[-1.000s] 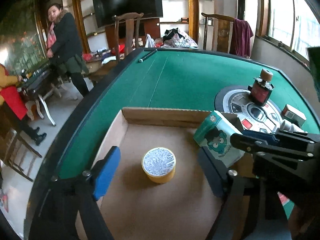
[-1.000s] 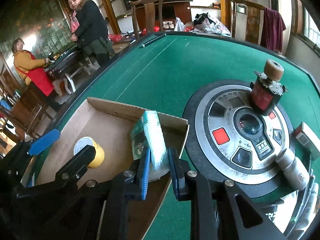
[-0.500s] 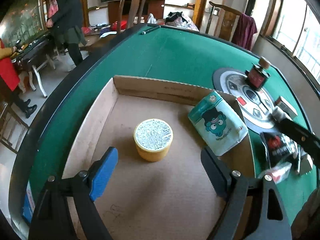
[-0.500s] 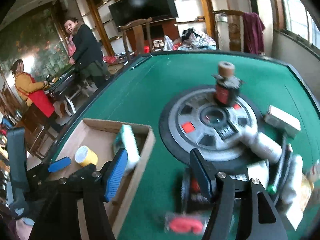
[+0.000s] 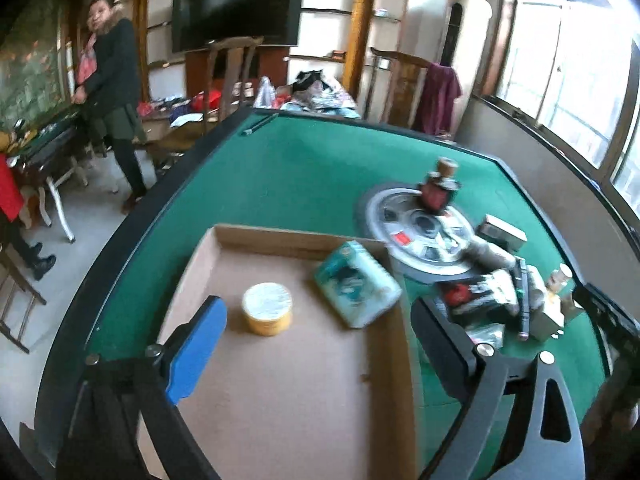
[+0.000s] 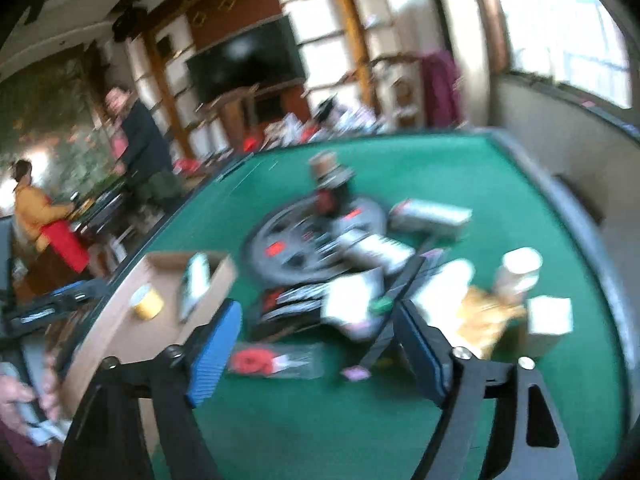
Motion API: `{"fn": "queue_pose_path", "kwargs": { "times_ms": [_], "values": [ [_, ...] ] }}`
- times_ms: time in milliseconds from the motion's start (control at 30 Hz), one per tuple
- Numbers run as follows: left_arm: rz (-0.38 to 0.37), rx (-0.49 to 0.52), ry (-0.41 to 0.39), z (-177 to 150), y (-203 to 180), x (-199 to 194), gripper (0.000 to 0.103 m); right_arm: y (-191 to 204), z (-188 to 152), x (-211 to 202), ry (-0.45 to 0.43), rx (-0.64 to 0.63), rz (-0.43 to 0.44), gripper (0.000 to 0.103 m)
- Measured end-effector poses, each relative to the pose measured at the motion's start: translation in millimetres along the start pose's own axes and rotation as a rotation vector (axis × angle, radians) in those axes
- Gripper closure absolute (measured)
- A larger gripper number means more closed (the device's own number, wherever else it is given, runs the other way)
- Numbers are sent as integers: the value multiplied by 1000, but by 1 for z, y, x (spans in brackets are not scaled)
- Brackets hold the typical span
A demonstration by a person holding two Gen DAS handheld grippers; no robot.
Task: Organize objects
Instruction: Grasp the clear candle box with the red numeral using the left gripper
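Cardboard box [image 5: 304, 392] lies under my left claw [image 5: 320, 344], whose jaws gape empty. Inside it a yellow tub [image 5: 267, 309] stands left of the teal pack [image 5: 357, 289], apart. Further right, my right claw [image 6: 316, 344] hangs wide open and empty over the blurred pile [image 6: 360, 300] on the green felt [image 6: 420, 168].

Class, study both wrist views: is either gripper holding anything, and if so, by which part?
Nothing is held. The left gripper is open over the cardboard box, and the right gripper is open above the pile of items.
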State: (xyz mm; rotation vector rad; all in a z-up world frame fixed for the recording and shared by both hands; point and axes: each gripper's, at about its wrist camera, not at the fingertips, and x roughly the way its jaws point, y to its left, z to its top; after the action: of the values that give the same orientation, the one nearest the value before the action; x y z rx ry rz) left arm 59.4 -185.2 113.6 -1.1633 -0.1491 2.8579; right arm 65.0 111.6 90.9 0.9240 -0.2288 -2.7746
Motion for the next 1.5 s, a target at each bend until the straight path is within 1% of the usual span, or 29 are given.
{"fn": "queue_pose_path", "kwargs": {
  "times_ms": [33, 133, 200, 267, 333, 400, 467, 500, 533, 600, 633, 667, 700, 733, 767, 833, 900, 1000, 1033, 1067, 1133, 1200, 1233, 1267, 1400, 1500],
  "values": [
    [-9, 17, 4, 0, -11, -1, 10, -10, 1, -4, -22, 13, -25, 12],
    [-45, 95, 36, -4, -54, 8, 10, -44, 7, -9, -80, 58, -125, 12],
    [-52, 181, 60, -12, -86, 21, 10, -63, 11, -6, -101, 75, -171, 12],
    [-46, 297, 76, -22, -117, 36, 10, -77, 13, -2, -121, 80, -210, 12],
    [-29, 421, 88, -35, -142, 50, 10, -89, 11, -1, -135, 91, -230, 12],
    [18, 542, 111, -45, -161, 67, 10, -96, 6, 0, -149, 106, -231, 12],
    [46, 623, 136, -51, -172, 83, 10, -102, 3, 4, -137, 101, -248, 12],
    [49, 638, 150, -52, -175, 89, 10, -104, 5, 7, -115, 104, -240, 12],
    [51, 642, 169, -52, -177, 96, 10, -105, 8, 8, -121, 111, -226, 12],
    [56, 629, 234, -55, -179, 114, 10, -105, 10, 4, -135, 113, -218, 12],
    [57, 613, 238, -55, -179, 116, 11, -104, 10, 4, -135, 108, -216, 12],
    [37, 587, 252, -54, -177, 117, 19, -103, 11, 5, -132, 106, -214, 12],
    [1, 562, 285, -54, -176, 118, 30, -102, 11, 4, -130, 107, -207, 12],
    [-44, 524, 308, -53, -175, 118, 60, -101, 11, 5, -127, 108, -202, 12],
    [-65, 495, 333, -53, -173, 118, 69, -101, 11, 6, -124, 107, -201, 11],
    [-90, 468, 349, -57, -171, 114, 76, -101, 10, 7, -114, 109, -199, 11],
    [-106, 466, 350, -63, -173, 110, 76, -103, 8, 7, -107, 120, -191, 10],
    [-104, 490, 336, -66, -178, 109, 75, -107, 7, 10, -94, 138, -189, 10],
    [-96, 495, 324, -66, -179, 110, 70, -108, 7, 11, -86, 147, -187, 9],
    [-84, 493, 317, -66, -180, 110, 63, -111, 6, 13, -79, 157, -186, 9],
    [-61, 481, 300, -64, -181, 112, 60, -113, 6, 14, -71, 166, -186, 9],
    [-51, 468, 286, -64, -182, 112, 60, -114, 5, 15, -68, 166, -194, 9],
    [-63, 451, 287, -65, -181, 111, 71, -114, 5, 15, -65, 163, -198, 9],
    [-88, 429, 296, -64, -180, 111, 76, -114, 5, 17, -61, 162, -198, 9],
    [-124, 364, 269, -67, -173, 98, 76, -114, 3, 19, -50, 162, -204, 9],
    [-135, 326, 239, -64, -168, 84, 76, -114, 1, 22, -37, 163, -211, 9]
  ]
}}
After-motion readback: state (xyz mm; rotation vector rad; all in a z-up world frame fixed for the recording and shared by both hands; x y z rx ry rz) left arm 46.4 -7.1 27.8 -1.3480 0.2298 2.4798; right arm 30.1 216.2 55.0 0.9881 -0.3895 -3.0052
